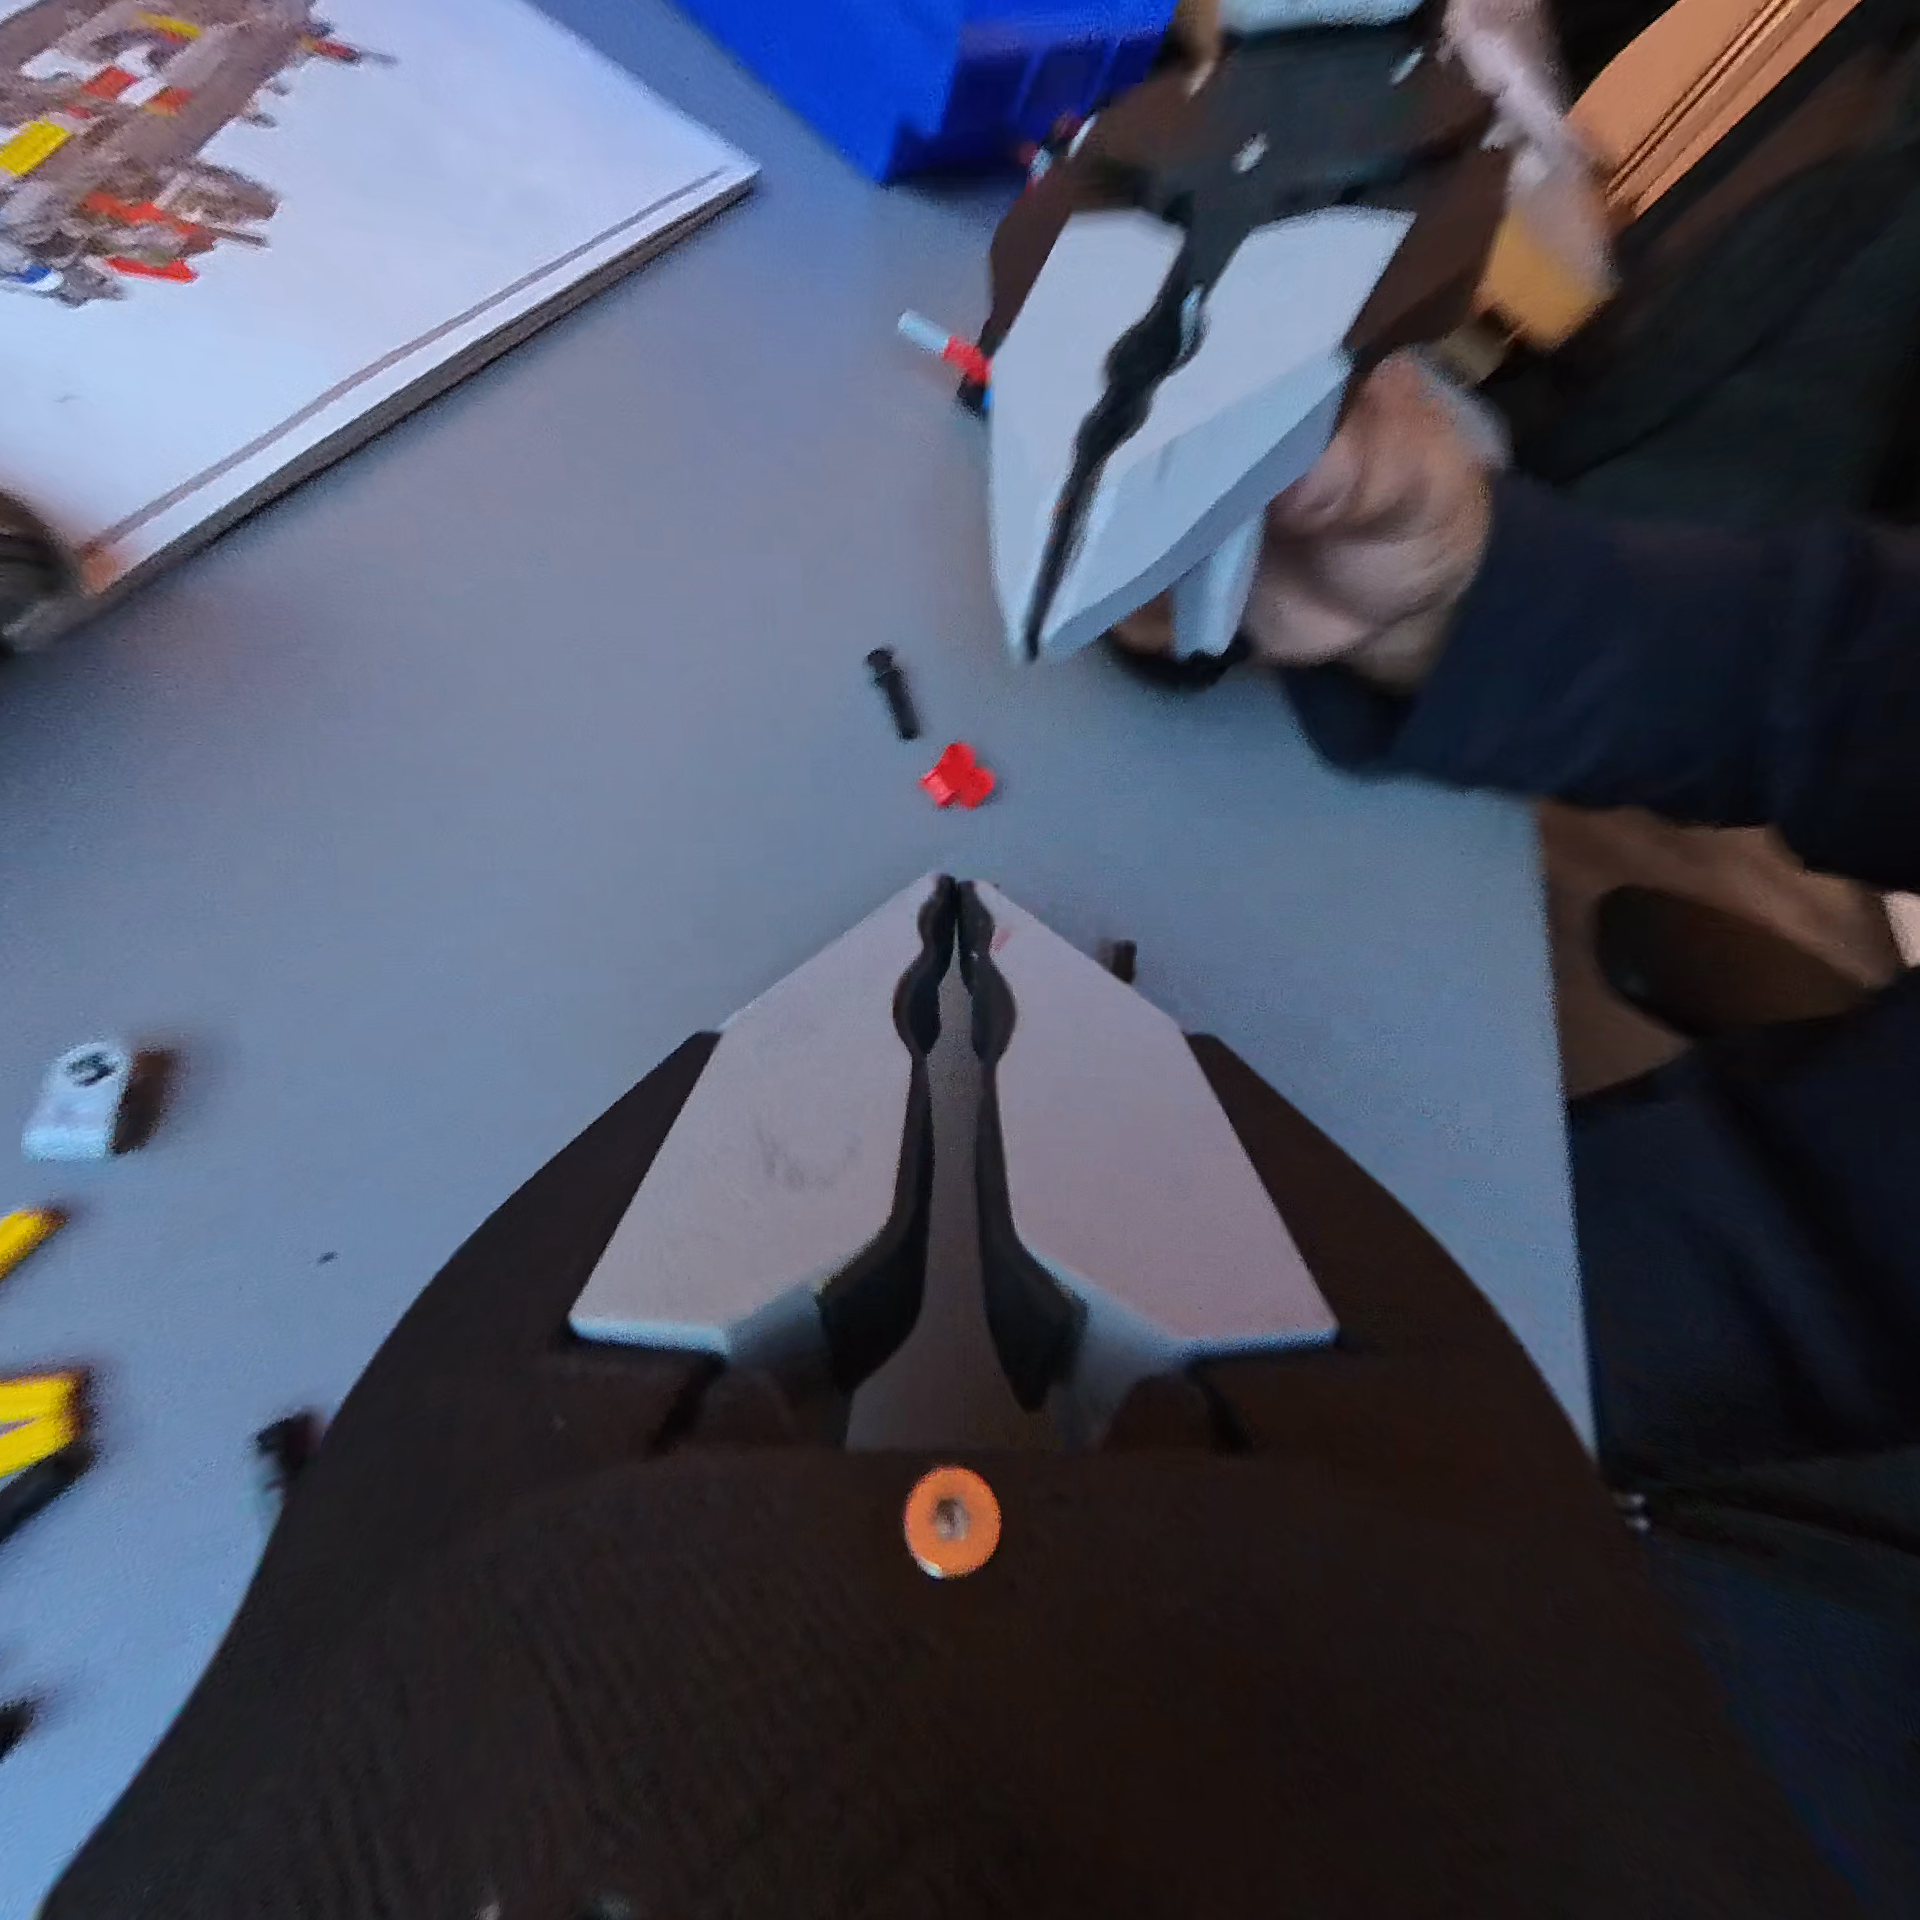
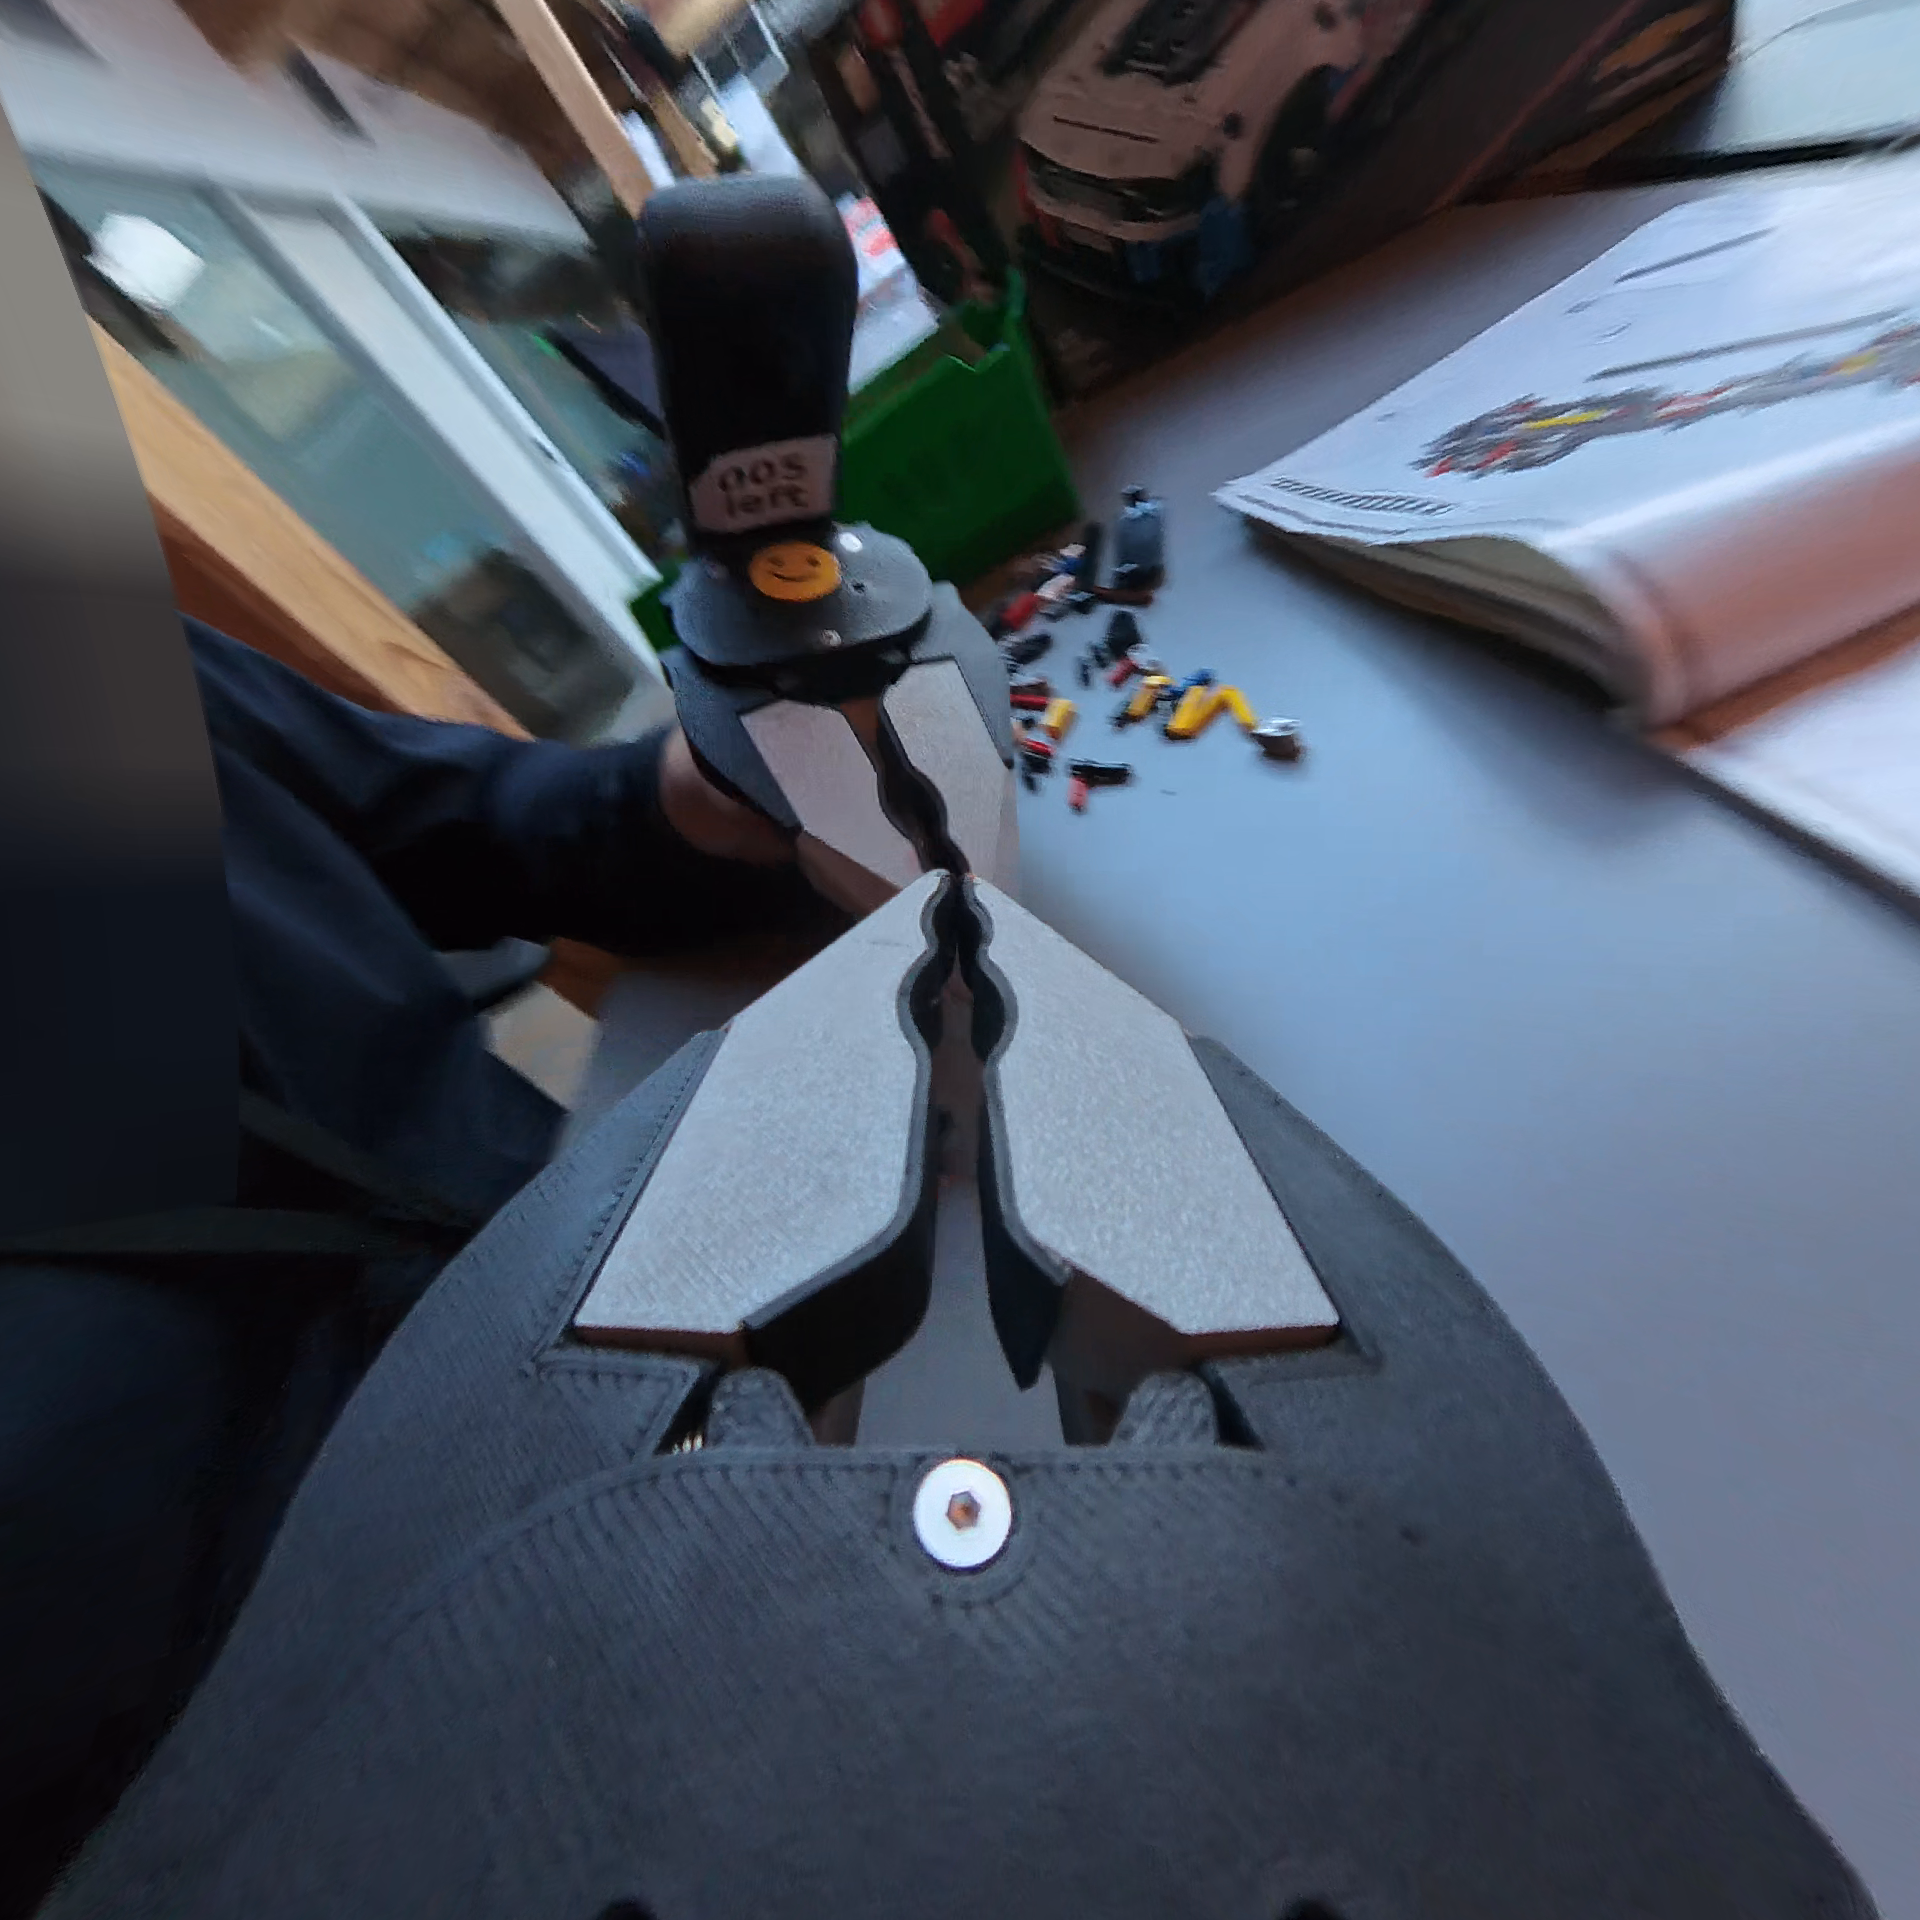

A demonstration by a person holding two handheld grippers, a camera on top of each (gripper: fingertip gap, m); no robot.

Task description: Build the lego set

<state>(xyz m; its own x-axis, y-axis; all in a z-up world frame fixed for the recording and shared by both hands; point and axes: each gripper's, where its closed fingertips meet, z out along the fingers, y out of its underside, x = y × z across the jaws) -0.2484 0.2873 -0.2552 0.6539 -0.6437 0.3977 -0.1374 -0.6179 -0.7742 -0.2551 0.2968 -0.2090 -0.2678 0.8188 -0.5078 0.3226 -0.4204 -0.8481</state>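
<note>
In the left wrist view my left gripper (image 1: 956,883) is shut, its tips together with nothing showing between them, low over the grey table (image 1: 499,831). A small red piece (image 1: 957,776) lies on the table just ahead of the tips, and a black pin (image 1: 894,693) lies a little beyond it. My right gripper (image 1: 1034,644) hangs at the upper right with its tips pointing down near the pin, also shut. In the right wrist view my right gripper (image 2: 956,883) is shut, and its tips almost meet those of the left gripper (image 2: 951,860).
An open instruction booklet (image 1: 312,260) lies at the far left and shows in the right wrist view (image 2: 1610,499). A blue bin (image 1: 935,73) and a green bin (image 2: 956,457) stand behind. Several loose pieces (image 2: 1122,686) are scattered. The table edge (image 1: 1548,935) runs on the right.
</note>
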